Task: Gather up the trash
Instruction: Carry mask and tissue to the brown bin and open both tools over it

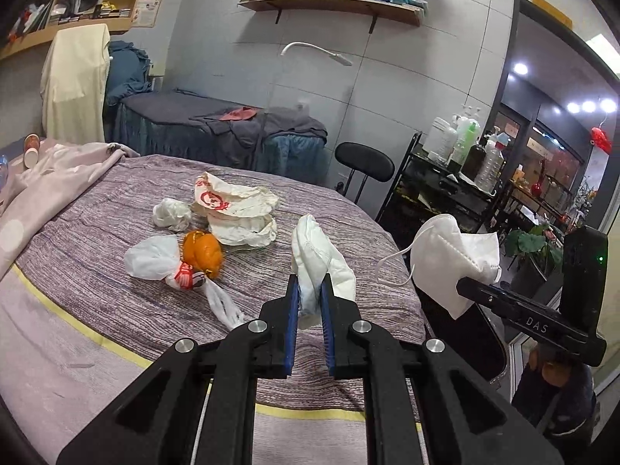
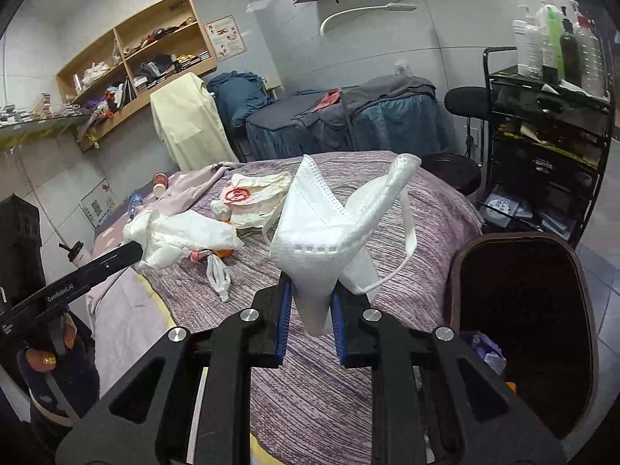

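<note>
Left claw (image 1: 310, 290) clamping shut on a crumpled white face mask (image 1: 319, 259), lifted clear above the bed (image 1: 116, 213). Right claw (image 2: 310, 302) pinching a second white folded face mask (image 2: 321, 232), ear loops (image 2: 407, 232) dangling, also raised off the bedspread.

Showing only in the left wrist view: an orange peel (image 1: 202, 252) lying on the bed, touching a knotted white plastic bag with red print (image 1: 162, 259); a crumpled white tissue (image 1: 171, 213) just beside a flattened white paper bag with a red round face logo (image 1: 232, 209); a glass door (image 1: 562, 135) at the right edge with ceiling lights behind it and a red ornament hanging. Right claw appearing there from the side at the right edge, lettering "DAS" readable on its arm.

Showing only in the right wrist view: a dark brown bin (image 2: 523, 329) standing beside the bed at the right, a bit of purple and pale litter lying in it; left claw entering from the left edge, "GenRobot.AI" readable along its finger; a wall poster (image 2: 225, 37), text too small to read; a QR-code sheet low on the left wall.

Bed wearing a purple striped cover with a yellow band, a pink blanket (image 1: 58, 178) bunching at its far side, paper cups (image 2: 159, 184) lying beyond. Massage tables draped in blue and grey cloth (image 1: 232, 131) standing behind, wooden shelves (image 2: 135, 66) holding folded clothes and boxes, a black trolley (image 2: 542, 135) carrying pump bottles, a black stool (image 1: 364, 162) next to it.
</note>
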`<state>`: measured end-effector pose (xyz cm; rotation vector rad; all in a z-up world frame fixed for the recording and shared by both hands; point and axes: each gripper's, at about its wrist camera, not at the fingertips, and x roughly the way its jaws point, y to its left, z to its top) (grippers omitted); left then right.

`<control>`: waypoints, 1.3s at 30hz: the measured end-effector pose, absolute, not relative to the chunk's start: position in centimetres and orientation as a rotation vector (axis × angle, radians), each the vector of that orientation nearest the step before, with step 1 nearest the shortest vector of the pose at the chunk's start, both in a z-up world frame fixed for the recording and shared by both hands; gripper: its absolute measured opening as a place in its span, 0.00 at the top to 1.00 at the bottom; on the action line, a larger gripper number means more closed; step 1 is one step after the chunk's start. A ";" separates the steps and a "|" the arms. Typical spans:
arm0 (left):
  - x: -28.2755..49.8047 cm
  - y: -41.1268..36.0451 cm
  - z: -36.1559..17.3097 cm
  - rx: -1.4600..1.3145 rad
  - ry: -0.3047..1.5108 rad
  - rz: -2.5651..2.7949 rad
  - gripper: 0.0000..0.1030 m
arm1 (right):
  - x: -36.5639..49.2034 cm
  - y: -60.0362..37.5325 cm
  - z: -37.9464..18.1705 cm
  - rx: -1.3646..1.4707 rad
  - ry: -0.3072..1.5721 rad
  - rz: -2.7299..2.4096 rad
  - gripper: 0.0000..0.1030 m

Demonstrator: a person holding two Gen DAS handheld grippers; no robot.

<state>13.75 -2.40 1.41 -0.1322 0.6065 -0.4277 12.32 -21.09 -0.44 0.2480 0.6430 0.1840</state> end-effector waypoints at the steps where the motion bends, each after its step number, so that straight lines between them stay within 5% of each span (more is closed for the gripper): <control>1: 13.8 -2.7 1.4 -0.132 0.609 -0.436 0.89 | 12.0 -21.7 -0.4 0.253 0.642 0.170 0.81; 30: 13.5 -17.4 0.4 -0.020 0.682 -0.738 0.89 | 6.9 -34.8 -7.9 0.396 0.746 -0.186 0.80; 33: 13.5 -18.5 0.1 -0.009 0.695 -0.757 0.89 | 6.7 -35.1 -8.8 0.399 0.768 -0.208 0.66; 35: 13.4 -19.1 -0.2 0.000 0.700 -0.765 0.89 | 6.7 -35.5 -9.4 0.407 0.781 -0.231 0.45; 39: 13.5 -20.2 -0.9 0.019 0.718 -0.780 0.89 | 6.4 -35.7 -10.1 0.412 0.790 -0.258 0.35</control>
